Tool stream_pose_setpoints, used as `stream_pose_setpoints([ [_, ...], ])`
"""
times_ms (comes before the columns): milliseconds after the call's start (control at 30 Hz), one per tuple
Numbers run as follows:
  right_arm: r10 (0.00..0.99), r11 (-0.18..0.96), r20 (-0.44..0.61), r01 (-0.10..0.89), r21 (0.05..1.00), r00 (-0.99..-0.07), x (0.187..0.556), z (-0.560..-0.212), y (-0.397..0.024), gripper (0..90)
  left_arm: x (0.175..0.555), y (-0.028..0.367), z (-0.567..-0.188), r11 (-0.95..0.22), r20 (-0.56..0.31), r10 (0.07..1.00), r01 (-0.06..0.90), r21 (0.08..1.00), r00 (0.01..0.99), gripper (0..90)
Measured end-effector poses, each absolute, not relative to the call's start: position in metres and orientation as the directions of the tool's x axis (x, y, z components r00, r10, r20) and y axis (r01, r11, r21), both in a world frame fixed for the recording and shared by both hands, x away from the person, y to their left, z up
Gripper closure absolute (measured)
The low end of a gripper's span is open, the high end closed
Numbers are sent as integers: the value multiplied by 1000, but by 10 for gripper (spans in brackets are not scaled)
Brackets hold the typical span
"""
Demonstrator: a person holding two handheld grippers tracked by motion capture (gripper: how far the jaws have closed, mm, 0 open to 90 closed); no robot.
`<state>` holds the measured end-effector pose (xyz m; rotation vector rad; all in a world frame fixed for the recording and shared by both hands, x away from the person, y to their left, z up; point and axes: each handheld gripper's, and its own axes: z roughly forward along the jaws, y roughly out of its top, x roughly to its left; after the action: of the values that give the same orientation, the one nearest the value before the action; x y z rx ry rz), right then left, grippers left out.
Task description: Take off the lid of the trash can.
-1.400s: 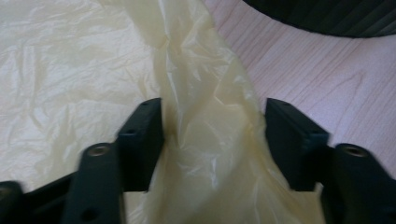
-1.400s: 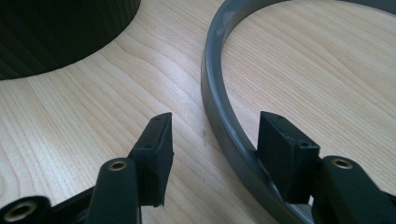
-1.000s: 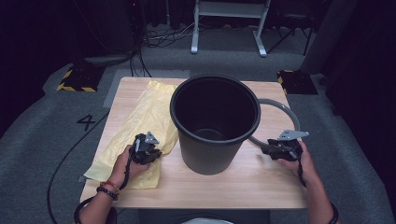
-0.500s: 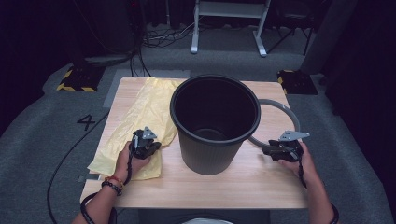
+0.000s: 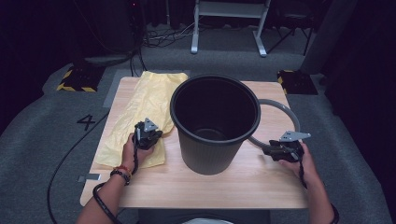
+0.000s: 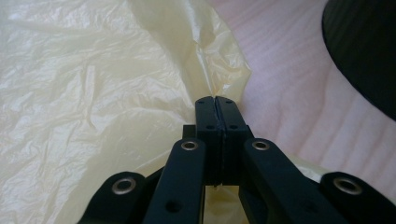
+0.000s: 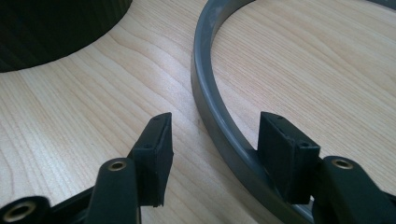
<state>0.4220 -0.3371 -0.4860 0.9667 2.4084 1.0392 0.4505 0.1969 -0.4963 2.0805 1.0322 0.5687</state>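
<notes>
A yellow plastic bag (image 5: 144,100) lies spread on the left of the wooden table (image 5: 233,186). My left gripper (image 5: 156,135) rests on the bag's near right edge, close to the black bin (image 5: 205,154). In the left gripper view its jaws (image 6: 215,100) are shut on a pinched fold of the bag (image 6: 93,93). A grey ring (image 5: 285,109) lies flat to the right of the bin. My right gripper (image 5: 268,149) is open around the ring's near part. In the right gripper view the ring (image 7: 205,70) runs between the jaws (image 7: 215,126), close against the right one.
The tall black bin stands upright in the middle of the table, open and empty, and its wall shows in both gripper views (image 6: 369,56) (image 7: 56,28). Bare wood lies in front of the bin. Beyond the table's far edge are grey floor, cables and a stand.
My left hand has slid forward over the bag, a little toward the bin. The right hand and the ring have stayed where they were.
</notes>
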Motion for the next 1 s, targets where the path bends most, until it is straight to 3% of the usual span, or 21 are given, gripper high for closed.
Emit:
stream_pose_setpoints([
  [167, 702, 503, -49, 447, 740, -710, 421, -486, -337, 454, 450, 199, -485, -351, 49, 827, 446, 823, 560, 895],
  [467, 700, 505, -50, 445, 739, -712, 421, -485, -336, 448, 426, 213, -449, -200, 16, 840, 283, 938, 542, 897],
  [1000, 699, 484, -37, 433, 761, -714, 419, -481, -338, 430, 397, 204, -398, -69, 5, 802, 84, 994, 597, 898],
])
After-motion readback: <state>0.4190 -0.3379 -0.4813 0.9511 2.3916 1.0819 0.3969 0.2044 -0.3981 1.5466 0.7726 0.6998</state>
